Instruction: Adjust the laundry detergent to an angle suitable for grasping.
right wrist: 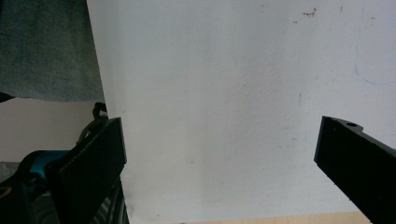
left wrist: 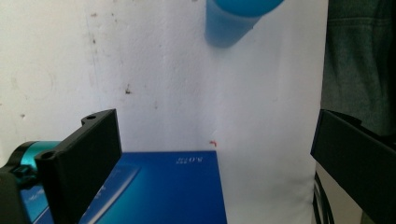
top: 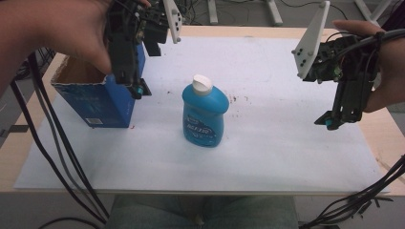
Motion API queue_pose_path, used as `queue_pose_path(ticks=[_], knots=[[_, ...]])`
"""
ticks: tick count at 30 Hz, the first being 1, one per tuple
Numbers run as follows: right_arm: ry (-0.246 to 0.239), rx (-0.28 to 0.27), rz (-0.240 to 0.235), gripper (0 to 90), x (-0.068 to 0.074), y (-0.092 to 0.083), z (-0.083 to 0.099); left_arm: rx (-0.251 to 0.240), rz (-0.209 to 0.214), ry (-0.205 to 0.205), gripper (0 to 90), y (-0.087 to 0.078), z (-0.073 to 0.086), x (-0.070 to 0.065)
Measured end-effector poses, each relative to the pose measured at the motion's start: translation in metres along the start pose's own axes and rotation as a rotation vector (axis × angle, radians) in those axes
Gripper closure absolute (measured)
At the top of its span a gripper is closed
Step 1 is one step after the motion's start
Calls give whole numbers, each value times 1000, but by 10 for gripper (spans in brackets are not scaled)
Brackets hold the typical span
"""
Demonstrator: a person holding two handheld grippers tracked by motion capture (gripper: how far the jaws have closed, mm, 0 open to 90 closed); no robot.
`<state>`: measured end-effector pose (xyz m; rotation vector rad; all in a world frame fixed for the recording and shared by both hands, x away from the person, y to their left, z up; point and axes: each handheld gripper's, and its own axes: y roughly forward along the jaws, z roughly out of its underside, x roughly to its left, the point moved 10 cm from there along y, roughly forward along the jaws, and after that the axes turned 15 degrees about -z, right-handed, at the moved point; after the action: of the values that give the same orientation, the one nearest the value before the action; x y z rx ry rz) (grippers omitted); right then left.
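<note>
A: Looking down, your left tool (top: pixel 138 88) hangs over the near corner of the blue box (top: pixel 102 102), jaws spread wide with nothing between them. Your right tool (top: pixel 334 119) hovers well apart at the far side of the counter (top: pixel 267 157), jaws equally agape and empty

B: Where does the box sit, and how will it handle?

A: It stands upright at the left of the white sheet, open top up, beside the blue bottle (top: pixel 204 112) but not touching it. I judge it light, thin card, so the walls will likely buckle under a hard squeeze. Take it across a side wall near the top rim, or at a corner where it is stiffer

B: And its long axis?

A: It runs level, slanting from the near side of the counter toward the far left; the printed blue face (left wrist: pixel 163 191) turns toward you
</note>
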<state>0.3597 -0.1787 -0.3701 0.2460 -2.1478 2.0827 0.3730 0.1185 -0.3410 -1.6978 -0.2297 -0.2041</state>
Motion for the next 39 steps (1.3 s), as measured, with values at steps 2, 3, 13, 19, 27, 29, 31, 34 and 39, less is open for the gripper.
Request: queue_pose_path(ticks=[2, 3, 13, 19, 27, 29, 31, 34, 39], knots=[[0, -1, 1, 12, 0, 0, 0, 11, -6, -5, 17, -4, 3, 1], [2, 1, 0, 12, 0, 0, 1, 16, -6, -9, 17, -6, 5, 2], [6, -6, 5, 12, -2, -1, 1, 15, -23, -19, 18, -19, 9, 8], [1, -16, 3, 12, -2, -2, 0, 34, -24, -24, 18, -17, 8, 7], [11, -34, 13, 12, -4, -11, 1, 49, -7, -24, 18, -18, 5, 3], [12, -28, 13, 12, -5, -14, 2, 50, -3, -24, 18, -18, 4, 2], [16, -29, 13, 12, -6, -16, 2, 52, 3, -25, 18, -18, 5, 2], [13, -25, 5, 12, -7, -16, 2, 58, 5, -31, 18, -18, 5, 4], [16, -9, -17, 12, -17, -14, -1, 48, 6, -32, 18, -15, 5, 4]])
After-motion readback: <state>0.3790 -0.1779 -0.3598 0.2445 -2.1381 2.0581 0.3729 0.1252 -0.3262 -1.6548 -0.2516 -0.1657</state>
